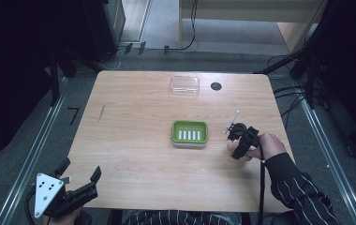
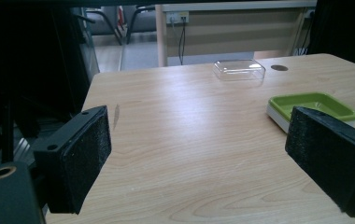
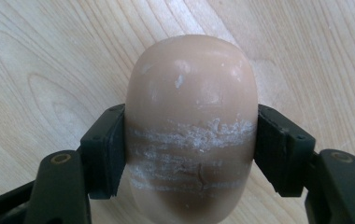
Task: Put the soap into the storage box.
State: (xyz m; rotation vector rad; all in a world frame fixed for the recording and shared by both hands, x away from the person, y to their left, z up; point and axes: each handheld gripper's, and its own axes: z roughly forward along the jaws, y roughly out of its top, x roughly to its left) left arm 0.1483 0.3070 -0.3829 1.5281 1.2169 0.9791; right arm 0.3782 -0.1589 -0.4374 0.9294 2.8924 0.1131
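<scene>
Your right gripper point(image 3: 189, 154) is squeezing a tan bar of soap point(image 3: 192, 126), one black jaw on each long side, and the soap sticks out past the fingertips over the wooden table point(image 3: 35, 70). The soap already has scratchy white lines where pads have rubbed it, so it looks slippery; hold it firm and do not squeeze harder or it may pop out. The step seems to be carrying the soap to the green soap dish point(image 1: 189, 133), which sits near the fingertips, off to the left in the high view. Move slow and keep the soap flat. Bring it right above the middle of the dish, over the white slots, then go down until it sits inside the rim, and only then let the jaws go wide. In the high view your right hand point(image 1: 267, 146) is low over the table beside the dish, with the gripper pointing away from you and a bit toward the dish. Your left gripper point(image 2: 199, 154) rests by the near left corner of the table, its jaws wide apart with nothing between them, pointing across the table at the dish and the clear plastic lid point(image 2: 239, 69) far beyond it.
</scene>
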